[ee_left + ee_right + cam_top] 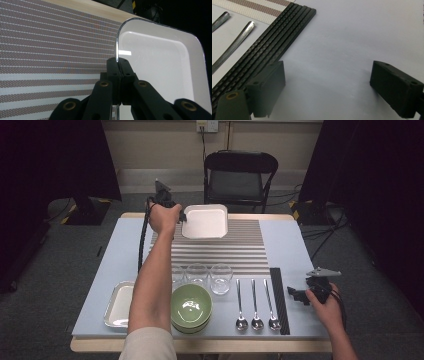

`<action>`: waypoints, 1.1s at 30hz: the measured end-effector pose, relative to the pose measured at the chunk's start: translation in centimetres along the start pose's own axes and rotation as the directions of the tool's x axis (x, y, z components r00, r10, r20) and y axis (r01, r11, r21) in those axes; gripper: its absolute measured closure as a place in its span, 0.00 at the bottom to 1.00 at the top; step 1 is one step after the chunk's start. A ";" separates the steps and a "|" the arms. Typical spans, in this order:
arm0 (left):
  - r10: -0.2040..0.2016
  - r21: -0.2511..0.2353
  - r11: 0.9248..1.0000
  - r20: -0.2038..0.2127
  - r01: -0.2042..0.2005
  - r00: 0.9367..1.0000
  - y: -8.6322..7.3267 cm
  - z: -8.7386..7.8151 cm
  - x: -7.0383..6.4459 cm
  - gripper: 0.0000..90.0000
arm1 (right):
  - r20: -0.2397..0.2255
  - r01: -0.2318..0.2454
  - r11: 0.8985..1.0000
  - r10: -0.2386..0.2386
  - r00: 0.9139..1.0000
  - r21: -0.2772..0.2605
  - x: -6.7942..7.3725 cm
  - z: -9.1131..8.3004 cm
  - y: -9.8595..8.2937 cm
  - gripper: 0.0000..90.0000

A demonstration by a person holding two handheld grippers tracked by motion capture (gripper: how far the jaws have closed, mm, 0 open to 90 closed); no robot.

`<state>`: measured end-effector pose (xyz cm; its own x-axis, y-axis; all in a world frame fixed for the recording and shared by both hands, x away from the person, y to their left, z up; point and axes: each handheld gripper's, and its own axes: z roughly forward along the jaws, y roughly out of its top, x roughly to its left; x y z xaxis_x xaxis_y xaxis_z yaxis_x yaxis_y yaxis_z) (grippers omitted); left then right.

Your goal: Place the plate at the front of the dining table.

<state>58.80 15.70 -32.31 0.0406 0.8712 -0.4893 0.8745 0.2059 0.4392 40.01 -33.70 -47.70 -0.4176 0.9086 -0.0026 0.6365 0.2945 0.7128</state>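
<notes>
White tray (205, 221) is pinched by its rim in the left gripper (117, 61) (jaws shut tight), over the far end of the striped mat (250, 251). Right of that mat, the right gripper (327, 87) gapes wide, holding nothing, beside the black chopsticks (274, 47).

The person's left forearm (150, 285) is covering most of one glass (176, 274) and the inner edge of the metal tray (119, 304). A second green bowl (192, 327) is peeking out beneath the top one (191, 305), mostly hidden. In the left gripper view, the white dish (162, 62) is running off the right edge.
</notes>
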 end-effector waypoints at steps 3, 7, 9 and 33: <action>-0.014 -0.008 1.000 0.004 0.014 1.000 0.1 0.2 -0.2 0.99 | 0.000 0.000 1.000 0.000 1.000 0.000 0.0 0.0 0.0 0.13; 0.008 0.005 1.000 -0.002 -0.008 1.000 0.2 0.4 -0.2 0.99 | 0.000 0.000 1.000 0.000 1.000 0.000 0.0 0.0 0.0 0.13; 0.000 0.002 1.000 0.002 0.000 1.000 0.2 0.7 -0.3 0.99 | 0.001 0.001 1.000 -0.001 1.000 0.000 0.0 0.0 0.0 0.13; 0.011 0.002 1.000 -0.028 -0.011 1.000 0.4 3.2 -0.2 0.99 | 0.000 0.000 1.000 0.000 1.000 0.000 0.0 0.0 0.0 0.13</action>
<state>60.67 14.20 -34.41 0.0372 0.8855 -0.4631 0.8748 0.1952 0.4435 40.01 -33.70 -47.70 -0.4175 0.9087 -0.0026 0.6365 0.2945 0.7128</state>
